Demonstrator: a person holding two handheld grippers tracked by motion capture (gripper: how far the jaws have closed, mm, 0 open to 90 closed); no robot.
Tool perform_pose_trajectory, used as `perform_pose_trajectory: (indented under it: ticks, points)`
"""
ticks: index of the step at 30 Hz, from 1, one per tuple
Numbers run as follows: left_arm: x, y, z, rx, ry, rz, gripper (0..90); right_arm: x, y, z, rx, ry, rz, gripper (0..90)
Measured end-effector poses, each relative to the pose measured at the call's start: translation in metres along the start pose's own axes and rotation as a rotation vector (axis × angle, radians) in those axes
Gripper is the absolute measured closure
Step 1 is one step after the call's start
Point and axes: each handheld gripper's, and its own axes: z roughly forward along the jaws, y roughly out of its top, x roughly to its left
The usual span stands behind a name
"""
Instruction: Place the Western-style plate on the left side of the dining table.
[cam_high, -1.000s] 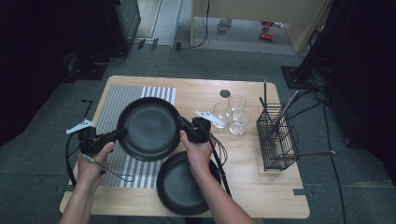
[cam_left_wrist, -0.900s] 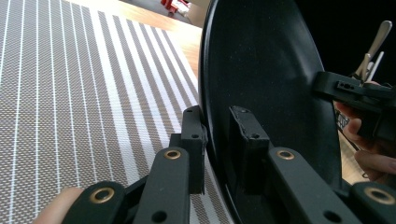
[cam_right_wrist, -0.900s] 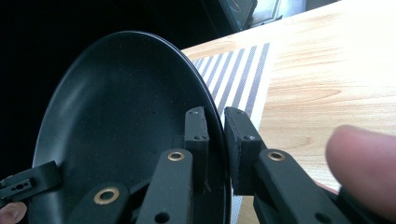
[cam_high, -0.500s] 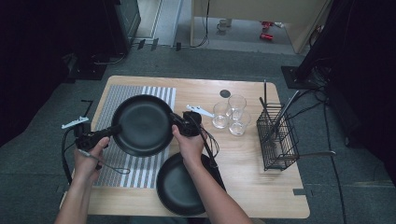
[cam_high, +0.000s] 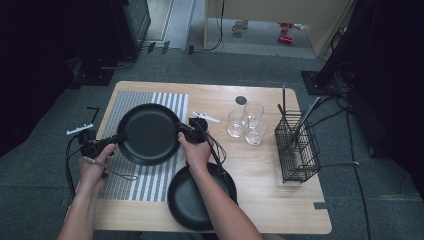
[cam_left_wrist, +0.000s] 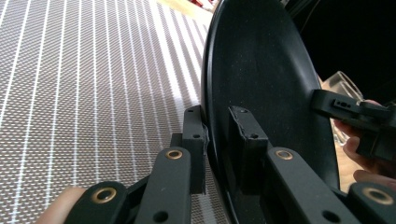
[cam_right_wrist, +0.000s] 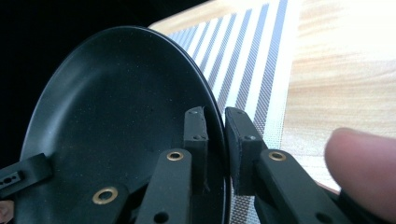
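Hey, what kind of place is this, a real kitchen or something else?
Probably a lab or studio mock-up, not a kitchen: a lone wooden table on grey carpet, cables trailing off it, dark equipment stands around.

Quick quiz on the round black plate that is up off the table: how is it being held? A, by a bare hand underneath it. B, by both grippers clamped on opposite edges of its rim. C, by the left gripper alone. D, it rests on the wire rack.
B: the left gripper and the right gripper each pinch the rim of the round black plate from opposite sides, over the striped grey mat.
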Motion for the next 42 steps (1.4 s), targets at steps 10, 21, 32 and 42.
perform_pose_trajectory:
  ticks: [10,21,32,42]
  points:
    - [0.015,0.002,0.013,0.023,0.024,-0.039,78.6,-0.005,0.001,0.024,0.067,-0.047,0.003,79.7]
    - [0.033,0.002,0.017,0.011,0.063,-0.089,78.5,0.004,0.003,0.049,0.124,-0.093,-0.01,78.9]
    - [0.038,-0.002,0.025,0.018,0.106,-0.084,75.2,0.006,0.001,0.06,0.141,-0.14,-0.013,79.6]
    - [0.039,-0.003,0.026,0.013,0.163,-0.103,72.9,0.007,-0.001,0.064,0.141,-0.142,-0.005,80.8]
